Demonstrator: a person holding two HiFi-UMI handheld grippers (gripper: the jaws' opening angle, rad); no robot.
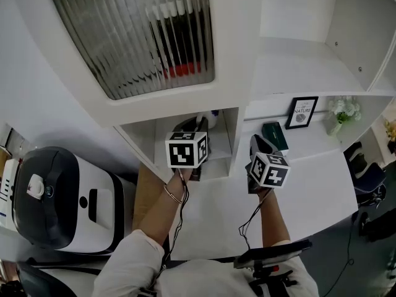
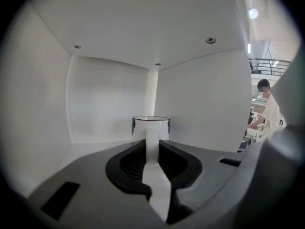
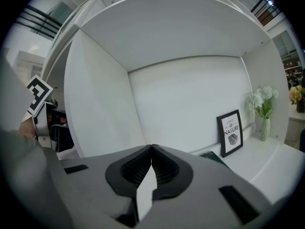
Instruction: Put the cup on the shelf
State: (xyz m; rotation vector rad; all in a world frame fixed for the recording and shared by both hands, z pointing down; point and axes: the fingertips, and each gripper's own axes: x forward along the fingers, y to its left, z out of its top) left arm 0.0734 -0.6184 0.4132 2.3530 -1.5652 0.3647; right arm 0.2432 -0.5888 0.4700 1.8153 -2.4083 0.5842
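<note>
A white cup (image 2: 151,126) with a thin dark rim stands upright on the floor of a small white shelf compartment (image 2: 95,149). My left gripper (image 2: 151,147) reaches into that compartment, and its jaws are shut on the cup's handle. In the head view the left gripper (image 1: 197,129) sits inside the low cubby (image 1: 230,135), with the cup (image 1: 210,119) just beyond it. My right gripper (image 1: 260,144) hovers over the white counter to the right. Its jaws (image 3: 151,148) meet at the tips and hold nothing.
A framed print (image 1: 302,112) (image 3: 231,133), a vase of pale flowers (image 1: 343,111) (image 3: 263,104) and a dark green box (image 1: 274,135) stand on the right-hand shelf. A ribbed glass door (image 1: 136,30) hangs above. A black-and-white machine (image 1: 62,197) sits at left.
</note>
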